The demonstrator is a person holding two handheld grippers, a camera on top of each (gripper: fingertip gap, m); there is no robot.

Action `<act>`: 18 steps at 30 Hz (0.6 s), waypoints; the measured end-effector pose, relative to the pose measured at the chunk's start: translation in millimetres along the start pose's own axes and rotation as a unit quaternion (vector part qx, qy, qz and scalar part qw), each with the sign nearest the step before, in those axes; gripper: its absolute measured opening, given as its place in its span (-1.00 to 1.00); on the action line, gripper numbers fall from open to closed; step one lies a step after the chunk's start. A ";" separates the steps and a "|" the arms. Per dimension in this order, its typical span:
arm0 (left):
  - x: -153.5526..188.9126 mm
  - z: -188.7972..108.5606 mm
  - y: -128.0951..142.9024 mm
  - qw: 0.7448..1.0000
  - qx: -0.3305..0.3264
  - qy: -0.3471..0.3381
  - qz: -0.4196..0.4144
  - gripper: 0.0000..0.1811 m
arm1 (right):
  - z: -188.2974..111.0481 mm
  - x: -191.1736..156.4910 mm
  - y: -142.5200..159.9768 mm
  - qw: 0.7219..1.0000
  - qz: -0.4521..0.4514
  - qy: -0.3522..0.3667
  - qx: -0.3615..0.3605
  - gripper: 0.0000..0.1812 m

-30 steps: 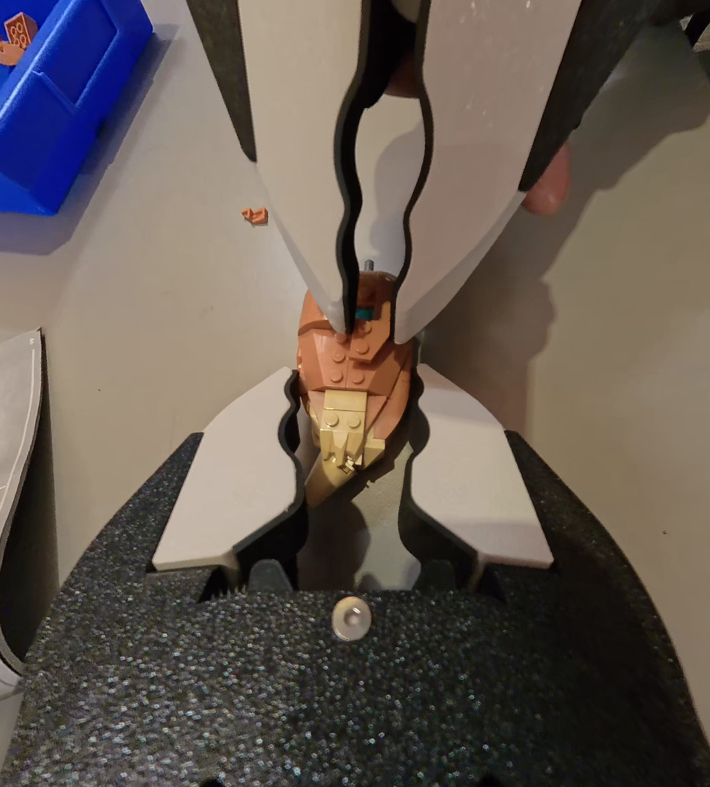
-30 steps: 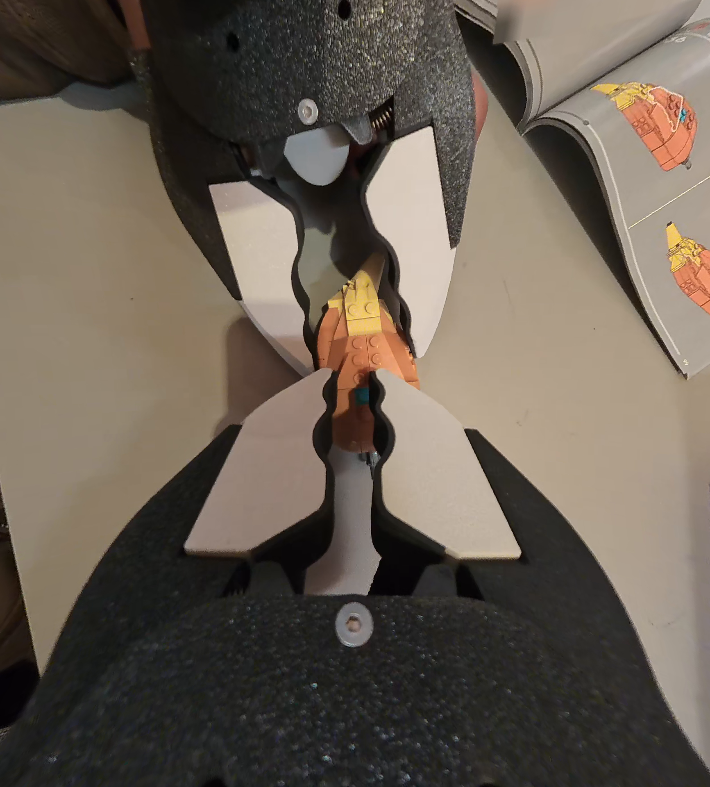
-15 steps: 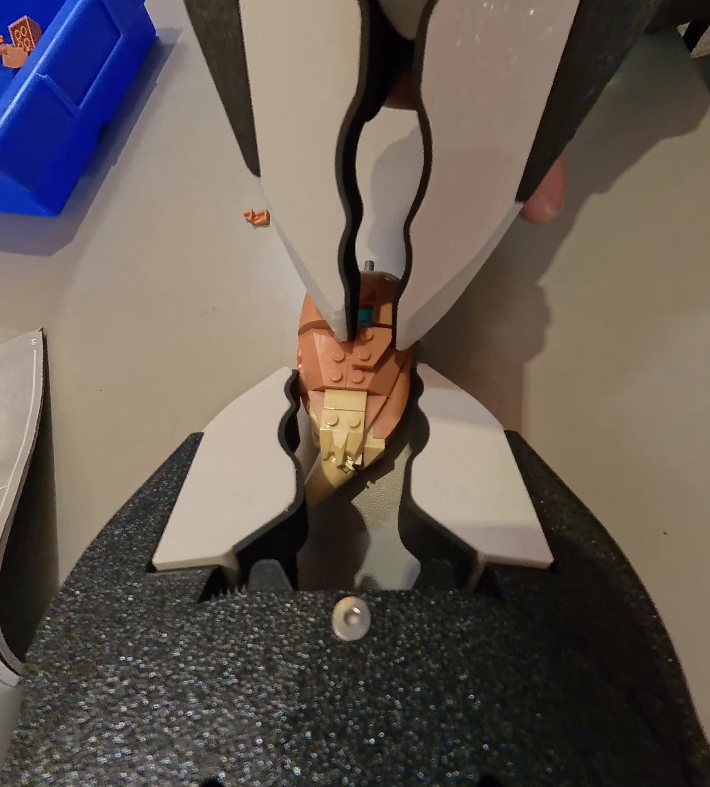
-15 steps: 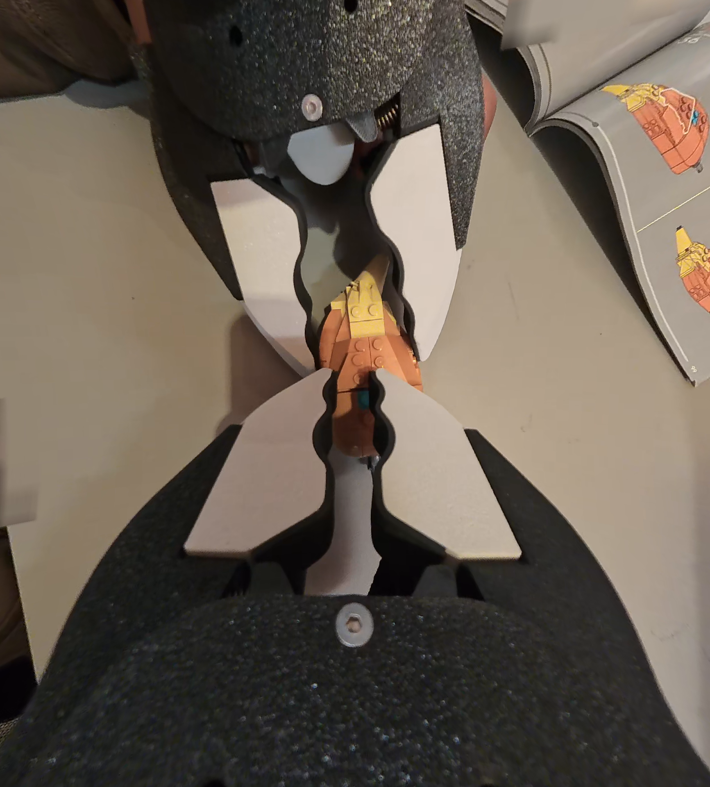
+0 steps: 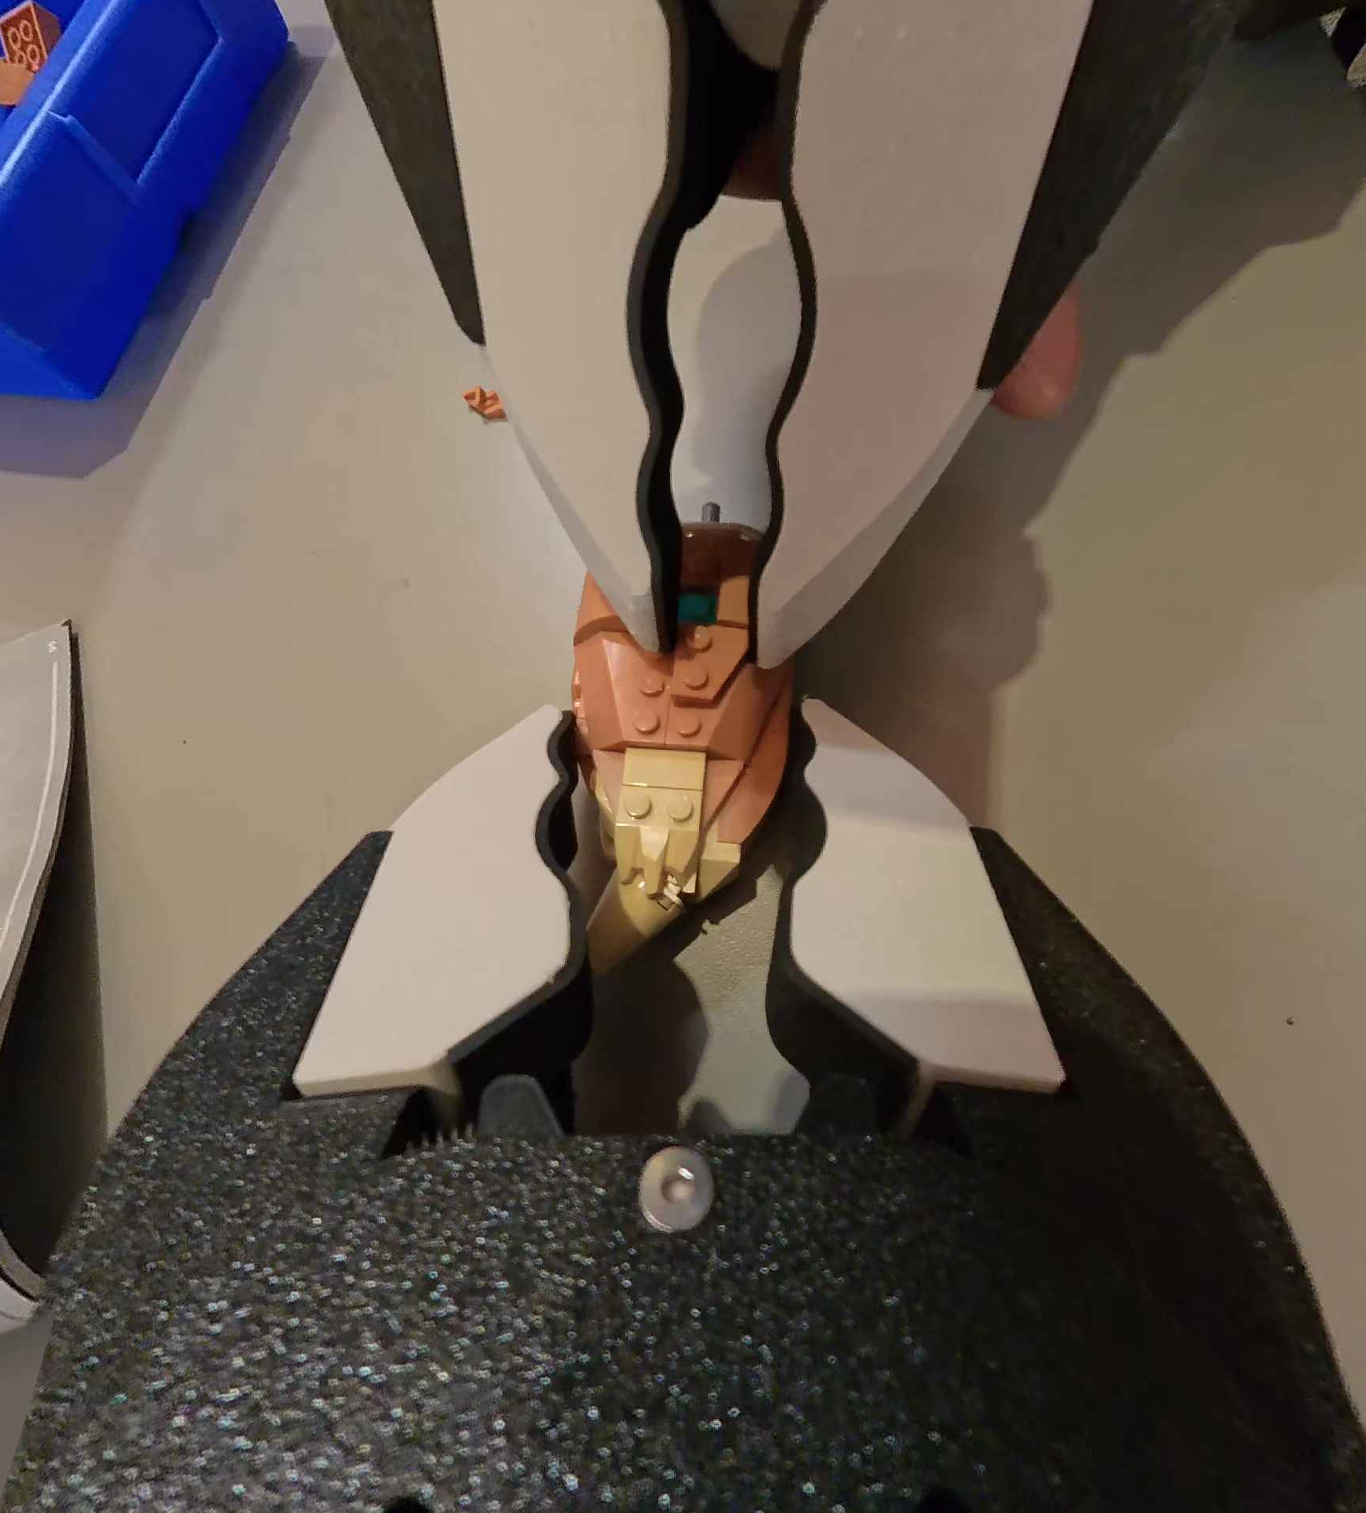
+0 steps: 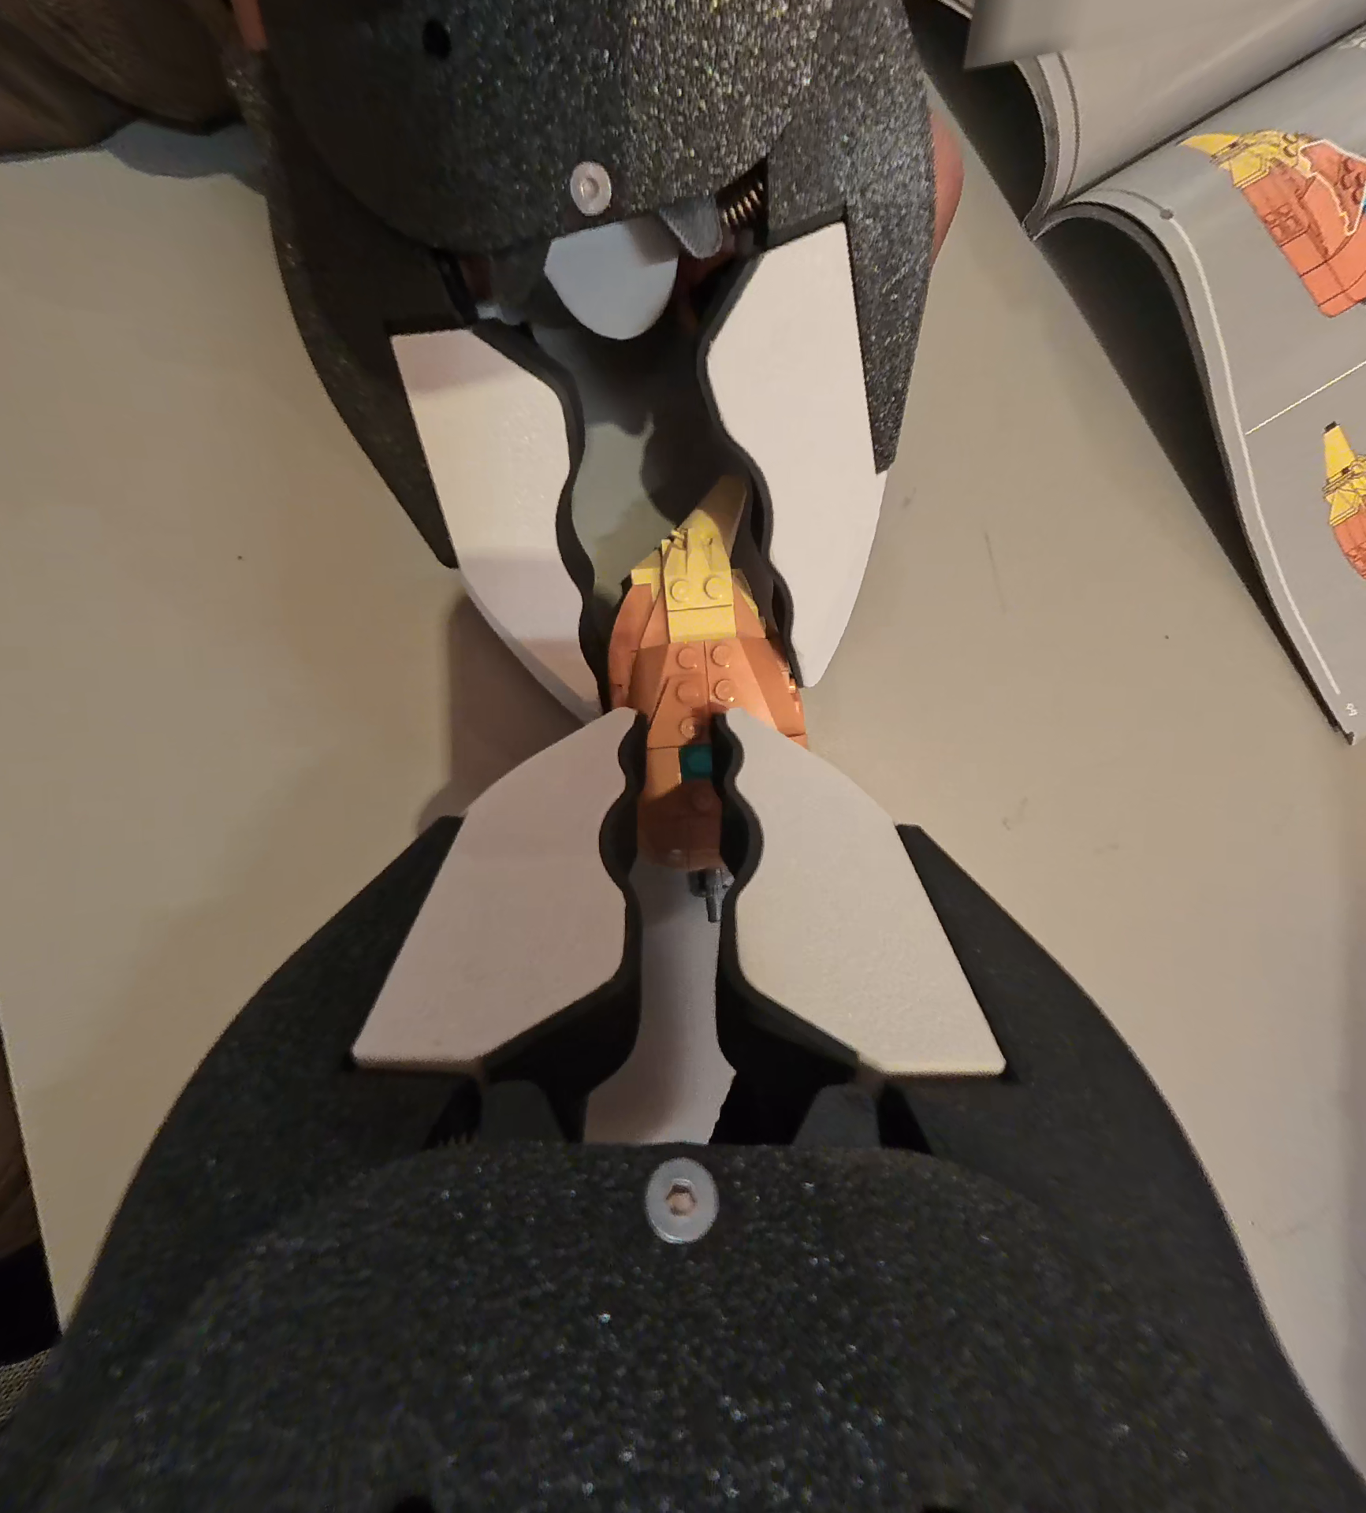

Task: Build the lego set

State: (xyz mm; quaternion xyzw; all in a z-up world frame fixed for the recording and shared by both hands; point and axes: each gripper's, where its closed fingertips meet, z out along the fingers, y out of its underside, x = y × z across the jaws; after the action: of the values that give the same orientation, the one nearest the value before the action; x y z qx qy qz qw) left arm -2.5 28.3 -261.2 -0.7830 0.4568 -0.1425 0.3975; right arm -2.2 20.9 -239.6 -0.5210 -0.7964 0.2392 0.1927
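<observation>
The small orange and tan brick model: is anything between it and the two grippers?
Nothing visible. The left gripper is shut on the orange and tan brick model at its tan end; the right gripper is shut on its teal-studded end. Both touch it directly.

**Legible markings: none can be read; print appears on one item only.**

You will find printed marks only on the open grey paper instruction booklet (image 6: 1203,344), which carries orange and yellow model drawings. In the right wrist view, a small printed figure sits at the lower corner of the facing page, close to the page edge, and it is too small for you to read. In the left wrist view, the booklet (image 5: 0,941) lies at the left frame edge. A tiny mark sits near the page's upper corner, likewise illegible.
</observation>
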 end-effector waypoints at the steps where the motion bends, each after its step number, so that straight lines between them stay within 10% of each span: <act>1: -0.3 -0.1 0.0 1.000 0.000 0.000 0.000 -0.46 | -0.1 0.0 -0.1 1.000 -0.001 0.001 0.000 -0.83; 18: -8.1 -13.9 -6.8 1.000 0.025 -0.008 -0.006 -0.46 | -31.7 20.5 -1.2 0.977 0.063 0.010 0.204 -0.06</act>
State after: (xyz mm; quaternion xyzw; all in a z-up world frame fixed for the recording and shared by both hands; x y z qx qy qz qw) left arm -10.9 30.1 -246.0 -0.7768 0.4451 -0.1501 0.4195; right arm 6.7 45.1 -212.0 -0.5221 -0.6942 0.4035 0.2874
